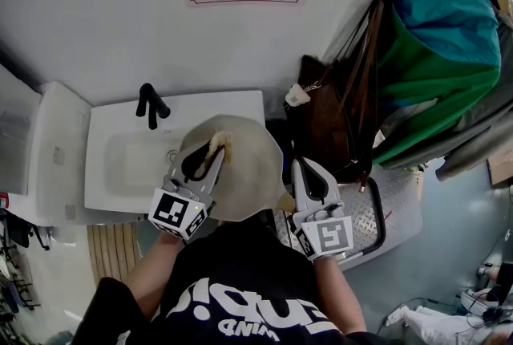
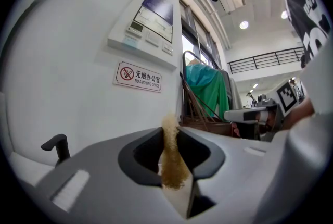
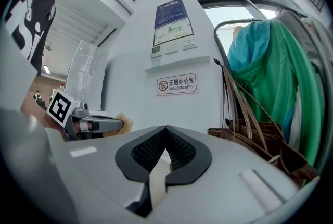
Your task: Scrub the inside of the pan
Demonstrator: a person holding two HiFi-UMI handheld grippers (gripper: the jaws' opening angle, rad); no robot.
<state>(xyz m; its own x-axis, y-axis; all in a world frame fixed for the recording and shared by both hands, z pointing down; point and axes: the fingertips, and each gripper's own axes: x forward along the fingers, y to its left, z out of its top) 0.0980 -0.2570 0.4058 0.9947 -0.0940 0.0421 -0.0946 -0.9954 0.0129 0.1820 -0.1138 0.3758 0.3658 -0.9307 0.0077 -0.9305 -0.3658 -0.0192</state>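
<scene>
Tan sponge (image 2: 174,171) is pinched in the left claw (image 2: 173,135) over the cream pan (image 1: 252,167) beside the sink (image 1: 112,175), while the right claw (image 3: 165,129) is pressed together, seemingly empty; scrubbing looks about to begin, with the sponge to be lowered inside next.

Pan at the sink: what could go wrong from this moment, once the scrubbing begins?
1. The left gripper pinches the sponge in a narrow grip; hard pressing may pull it out.
2. The right gripper is shut and seems to be beside the pan, not holding it, so the pan may shift over the sink.
3. The brown bag hangs close by; splashes may reach it.
</scene>
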